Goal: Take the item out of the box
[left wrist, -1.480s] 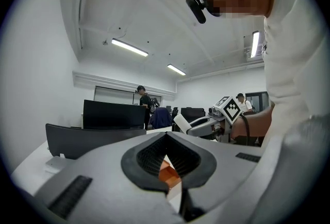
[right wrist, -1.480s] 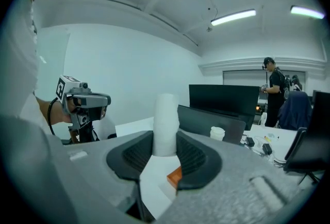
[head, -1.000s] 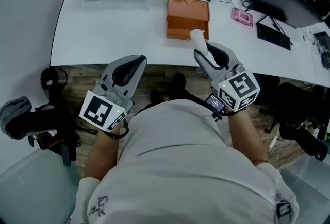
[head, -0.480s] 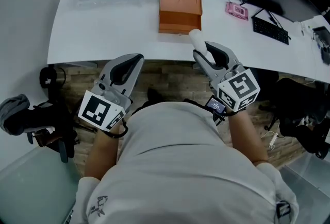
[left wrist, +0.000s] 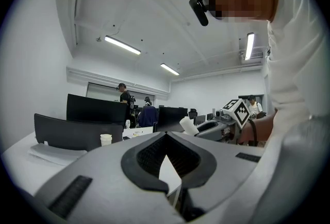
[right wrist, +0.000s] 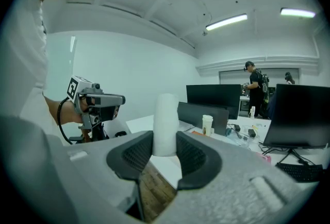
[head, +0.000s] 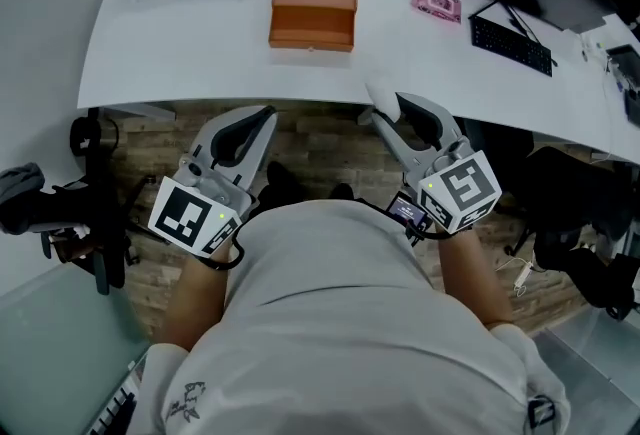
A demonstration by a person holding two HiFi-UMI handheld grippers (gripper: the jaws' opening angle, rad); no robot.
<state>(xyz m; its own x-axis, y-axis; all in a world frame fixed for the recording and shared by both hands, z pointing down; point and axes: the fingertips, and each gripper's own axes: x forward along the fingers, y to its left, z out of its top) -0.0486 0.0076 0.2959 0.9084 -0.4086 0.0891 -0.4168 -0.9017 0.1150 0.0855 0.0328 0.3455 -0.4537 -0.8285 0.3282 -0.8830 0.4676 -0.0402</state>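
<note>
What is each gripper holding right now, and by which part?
The right gripper holds a white cylinder by one end, the rest sticking out past the jaws. The left gripper is shut and empty.

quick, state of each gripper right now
Left gripper: closed, empty.
Right gripper: closed on a white cylinder.

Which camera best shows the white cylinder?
The right gripper view: the white cylinder sits upright, clamped in the right tool. The head view shows just its end; the left gripper view shows it small.
</note>
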